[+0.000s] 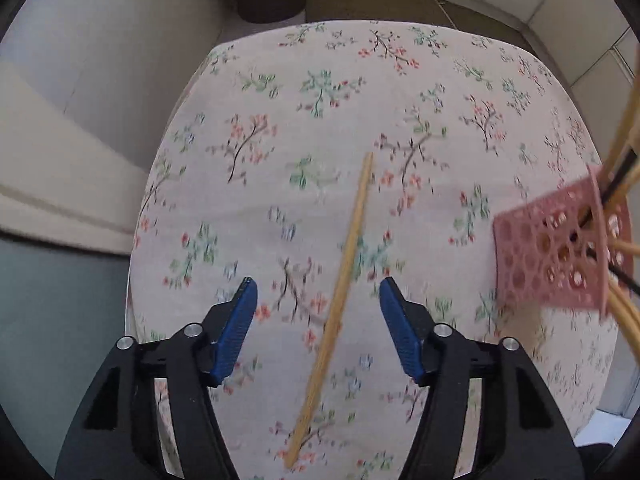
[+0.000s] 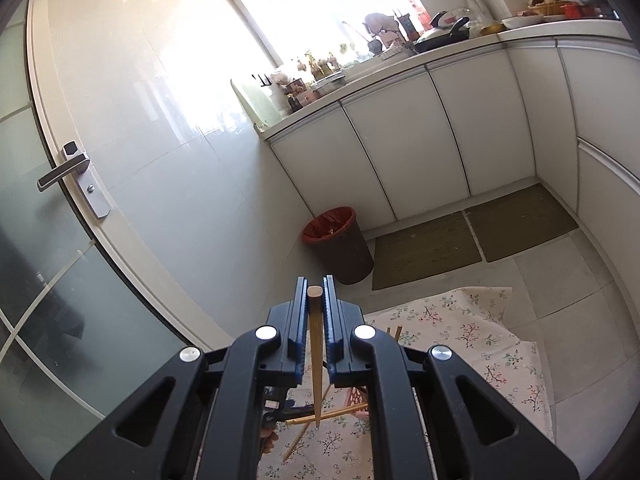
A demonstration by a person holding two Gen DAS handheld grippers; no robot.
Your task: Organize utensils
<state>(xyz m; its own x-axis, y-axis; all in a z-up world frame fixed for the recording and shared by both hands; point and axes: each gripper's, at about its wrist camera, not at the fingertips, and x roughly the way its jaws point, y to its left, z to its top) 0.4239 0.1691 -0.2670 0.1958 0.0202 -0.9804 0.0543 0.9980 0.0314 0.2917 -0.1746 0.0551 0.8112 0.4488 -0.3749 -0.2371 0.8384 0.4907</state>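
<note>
Basically, one loose wooden chopstick [image 1: 344, 280] lay flat on the floral tablecloth [image 1: 320, 100], running diagonally from lower centre up toward the right in the left wrist view. Left gripper [image 1: 318, 292] pointed almost straight down over it, blue pads [image 1: 240, 328] standing apart on either side of the stick, not touching it. Jaws roughly half spread, nothing clamped.

Off to the right edge of that view: a pink perforated holder [image 1: 560, 248], tilted, with several chopsticks [image 1: 624, 128] sticking out of it, some pale wood, at least one dark. Holder looked blurred; could not tell whether it rested on the cloth.

Right gripper [image 2: 317, 292] sat higher, angled only slightly down toward the kitchen floor. Jaws nearly closed, pinching a second wooden chopstick [image 2: 316, 360] near its thick end; the butt end poked up just above the pads, the thin end hung down below the gripper. Under it, part of the pink holder and a few crossed sticks showed on the cloth, with the left gripper partly visible beside them.

Beyond: a lined trash bin [image 2: 340, 248], floor mats [image 2: 424, 248], white cabinets [image 2: 400, 152], a frosted glass door [image 2: 48, 240].
</note>
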